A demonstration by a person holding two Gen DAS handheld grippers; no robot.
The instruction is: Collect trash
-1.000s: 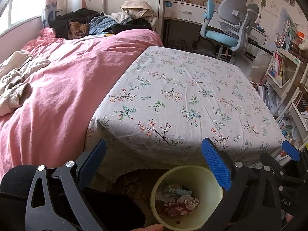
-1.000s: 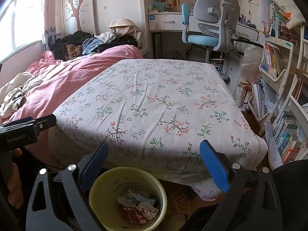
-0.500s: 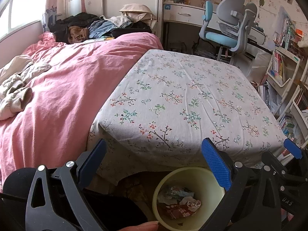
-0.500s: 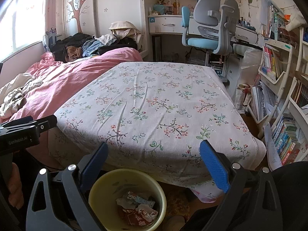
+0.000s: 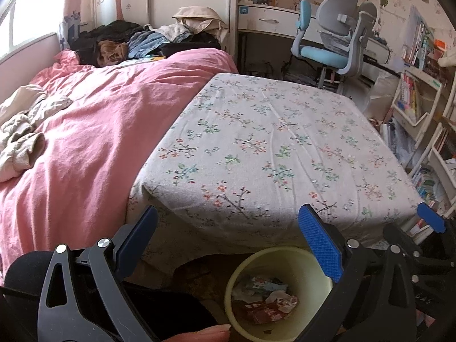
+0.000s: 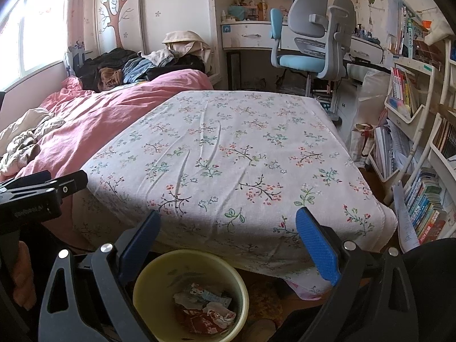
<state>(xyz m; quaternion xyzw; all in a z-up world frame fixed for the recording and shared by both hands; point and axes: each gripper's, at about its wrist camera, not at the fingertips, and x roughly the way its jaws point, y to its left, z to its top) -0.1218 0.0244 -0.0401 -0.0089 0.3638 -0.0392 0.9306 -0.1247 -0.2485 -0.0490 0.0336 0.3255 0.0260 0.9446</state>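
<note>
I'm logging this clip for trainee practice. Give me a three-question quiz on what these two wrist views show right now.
1. True or false: the yellow bin already has crumpled wrappers in it.
2. Multiple choice: what lies on top of the floral-covered table? A) a bottle B) a wrapper C) nothing visible
3. Fill in: the jaws of the left gripper and right gripper are both ____ and hold nothing.

Key: 1 true; 2 C; 3 open
</note>
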